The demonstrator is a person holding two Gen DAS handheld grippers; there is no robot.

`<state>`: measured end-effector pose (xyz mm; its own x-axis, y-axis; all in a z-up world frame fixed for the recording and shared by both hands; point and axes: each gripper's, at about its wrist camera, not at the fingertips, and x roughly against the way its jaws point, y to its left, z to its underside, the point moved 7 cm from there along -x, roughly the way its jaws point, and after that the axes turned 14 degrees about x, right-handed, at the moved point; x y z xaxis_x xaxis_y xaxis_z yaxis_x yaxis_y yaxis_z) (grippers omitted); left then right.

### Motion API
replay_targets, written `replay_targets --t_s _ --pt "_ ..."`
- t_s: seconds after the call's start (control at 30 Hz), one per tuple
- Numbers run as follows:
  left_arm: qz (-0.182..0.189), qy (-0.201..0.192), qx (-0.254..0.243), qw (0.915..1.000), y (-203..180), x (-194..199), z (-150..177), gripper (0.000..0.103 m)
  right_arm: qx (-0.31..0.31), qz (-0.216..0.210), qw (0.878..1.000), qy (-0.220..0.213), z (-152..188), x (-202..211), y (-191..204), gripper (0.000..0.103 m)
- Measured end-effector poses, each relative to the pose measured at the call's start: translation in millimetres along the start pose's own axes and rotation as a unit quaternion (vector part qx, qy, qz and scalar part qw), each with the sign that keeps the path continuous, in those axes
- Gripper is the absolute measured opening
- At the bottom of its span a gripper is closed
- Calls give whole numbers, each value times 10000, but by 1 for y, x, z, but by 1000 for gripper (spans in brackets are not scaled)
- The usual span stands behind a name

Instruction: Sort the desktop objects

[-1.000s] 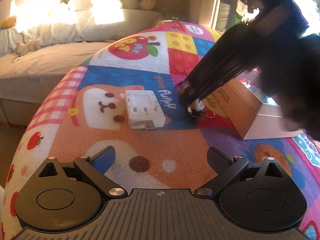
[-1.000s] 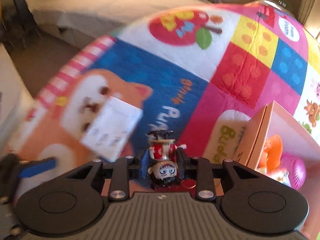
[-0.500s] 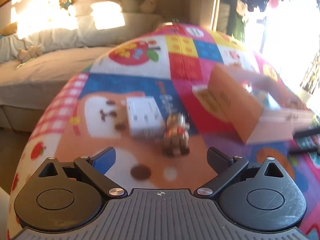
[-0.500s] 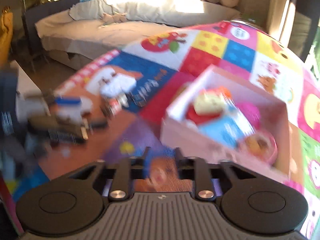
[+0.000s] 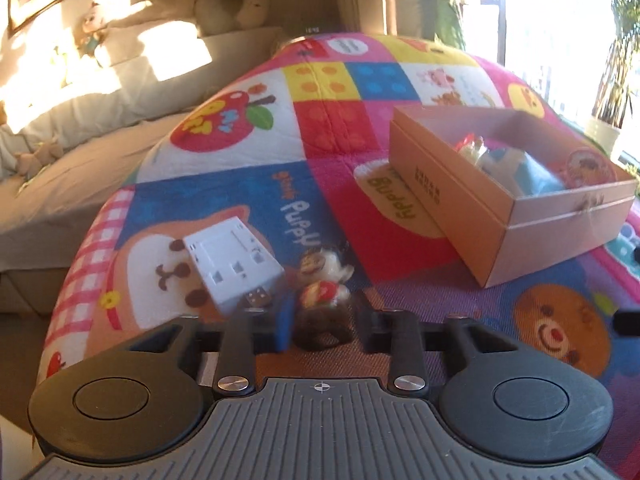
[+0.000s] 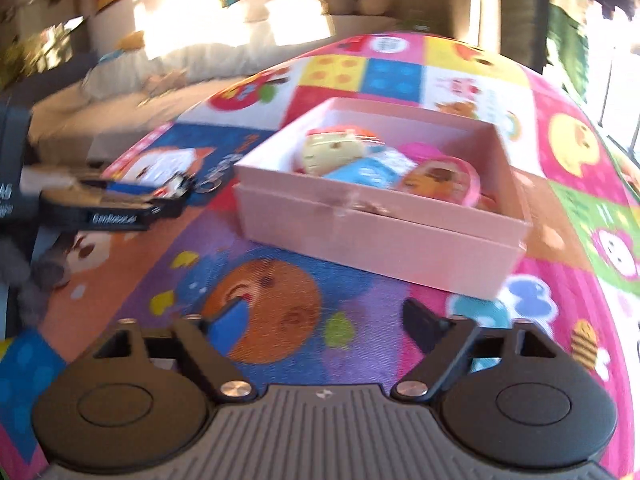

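Cartoon play mat [image 5: 344,128], sofa [image 5: 80,160] behind. Toy figure [image 5: 324,300] btwn narrowed left gripper [image 5: 322,320] fingers, contact unclear; right gripper [image 6: 324,320] wide, empty.

Right gripper [image 6: 326,320] agape (empty); pink box [image 6: 376,236] ahead.

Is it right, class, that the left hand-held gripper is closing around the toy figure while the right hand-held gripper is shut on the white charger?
Not quite. The right hand-held gripper is open and empty above the mat, as the right wrist view shows. The white charger lies on the mat beside the toy figure, which does sit between the fingers of the left hand-held gripper.
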<state>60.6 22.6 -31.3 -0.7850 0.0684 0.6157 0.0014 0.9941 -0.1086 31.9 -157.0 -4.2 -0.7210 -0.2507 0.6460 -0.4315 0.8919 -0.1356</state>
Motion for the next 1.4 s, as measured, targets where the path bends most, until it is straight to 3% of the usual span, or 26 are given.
replay_targets --t_s 0.03,0.1,0.23,0.33,0.43,0.53,0.6,0.63,0.67,0.73,0.77,0.87,0.93,1.0,1.03,1.17,1.27,1.33,1.4 --pt "2 -6 -47 10000 -2 2 1 33 -71 97 9999 -30 2 2 -5 103" --pt "144 -54 -197 9997 -10 13 4 33 -147 300 9994 -103 5 6 -15 103" --pt "903 69 -532 9945 -48 40 20 33 -411 461 9981 -87 11 7 -35 103" --pt "1615 190 -767 9837 -85 57 35 33 -661 605 9959 -82 7 6 -53 103" --pt "2249 145 -1142 9676 -122 66 48 33 -1034 633 9922 -280 1 14 -69 103" --pt "2406 102 -1541 9583 -142 64 59 43 -1260 527 9898 -415 1 23 -75 103" --pt "2313 92 -1620 9593 -141 62 59 46 -1181 539 9907 -402 5 26 -74 103" --pt "2260 76 -1585 9611 -136 62 56 53 -1097 570 9916 -380 8 28 -71 103" --pt "2202 32 -1479 9642 -128 63 50 58 -1016 616 9923 -356 11 28 -70 103" --pt "1995 -105 -1122 9734 -103 63 31 77 -955 682 9927 -288 18 27 -68 103" --pt "1826 -184 -916 9787 -89 61 20 78 -982 677 9926 -245 22 25 -67 103" --pt "1033 -346 -157 9939 -38 45 -12 81 -1138 608 9915 -141 30 17 -67 103" --pt "306 -374 326 9983 -3 25 -30 86 -1205 592 9909 -97 33 11 -65 103" --pt "-415 -267 813 9955 31 2 -43 86 -1219 591 9907 -84 33 8 -64 103" --pt "-586 -149 1081 9923 45 -10 -46 86 -1234 593 9905 -119 33 8 -64 103" --pt "-574 322 1799 9815 73 -37 -41 86 -1236 676 9899 -132 32 5 -62 103" --pt "-706 169 1419 9872 65 -38 -37 82 -1304 628 9894 -124 33 4 -62 103" --pt "-660 157 1274 9895 61 -37 -35 61 -1357 599 9889 -93 34 3 -64 103" --pt "-705 113 1086 9915 59 -35 -32 53 -1356 588 9889 -173 32 6 -65 103"
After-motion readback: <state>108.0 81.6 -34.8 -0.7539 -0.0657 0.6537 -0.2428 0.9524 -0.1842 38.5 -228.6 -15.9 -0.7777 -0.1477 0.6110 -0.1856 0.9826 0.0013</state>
